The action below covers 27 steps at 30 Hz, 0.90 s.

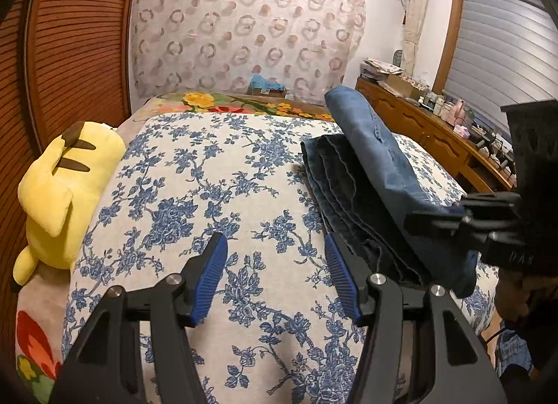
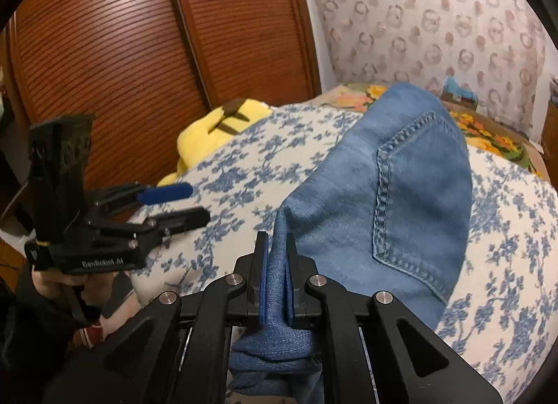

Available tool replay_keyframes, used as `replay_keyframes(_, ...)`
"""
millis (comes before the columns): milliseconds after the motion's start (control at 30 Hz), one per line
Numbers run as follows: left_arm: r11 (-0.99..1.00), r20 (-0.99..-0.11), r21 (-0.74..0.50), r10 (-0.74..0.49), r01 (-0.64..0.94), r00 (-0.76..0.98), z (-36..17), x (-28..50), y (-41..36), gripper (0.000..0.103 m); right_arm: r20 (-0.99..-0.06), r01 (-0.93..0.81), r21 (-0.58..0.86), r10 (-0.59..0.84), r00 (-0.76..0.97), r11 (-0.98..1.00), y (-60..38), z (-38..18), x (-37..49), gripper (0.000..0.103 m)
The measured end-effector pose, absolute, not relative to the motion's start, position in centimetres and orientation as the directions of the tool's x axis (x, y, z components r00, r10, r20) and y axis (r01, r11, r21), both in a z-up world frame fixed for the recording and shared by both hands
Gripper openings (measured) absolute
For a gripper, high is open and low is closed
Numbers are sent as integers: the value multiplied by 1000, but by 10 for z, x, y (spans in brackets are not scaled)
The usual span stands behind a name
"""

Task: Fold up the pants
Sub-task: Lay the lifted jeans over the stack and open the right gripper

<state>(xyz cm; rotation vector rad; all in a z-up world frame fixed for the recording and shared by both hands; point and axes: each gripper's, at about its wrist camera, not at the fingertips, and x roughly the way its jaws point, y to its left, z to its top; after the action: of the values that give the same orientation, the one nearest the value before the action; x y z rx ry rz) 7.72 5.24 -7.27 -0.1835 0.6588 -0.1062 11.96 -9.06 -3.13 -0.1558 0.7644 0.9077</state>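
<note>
Blue jeans (image 2: 401,188) on floral bedspread (image 1: 216,195), along bed's right side in left wrist view, partly folded, upper layer lifted. Right gripper (image 2: 277,278): jaws clamped on jeans fabric edge, back pocket facing camera. Left gripper (image 1: 275,278): jaws apart, nothing between them, above bare bedspread just beside jeans. Yellow plush toy (image 1: 59,195) at bed's left edge, against wooden louvred doors (image 2: 139,55).

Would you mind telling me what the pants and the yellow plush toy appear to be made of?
Pants: blue denim, matte and faded, judging by the twill weave and heavy contrast stitching round the pocket. Yellow plush toy: soft, short-pile fabric, likely stuffed polyester fleece; its rounded, puffy shape suggests so.
</note>
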Motion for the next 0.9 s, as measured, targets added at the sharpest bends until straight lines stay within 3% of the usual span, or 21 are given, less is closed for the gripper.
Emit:
replay_keyframes(500,978,-600,-205,-151,32,786,-74,75,53,57,-700,-751,134,598,391,647,-81,-40,113,10)
replay_keyframes(900,972,-583,-208,-216,113,783,-56,94,25,57,-646,-699,64,564,514,712,-123,3,127,40)
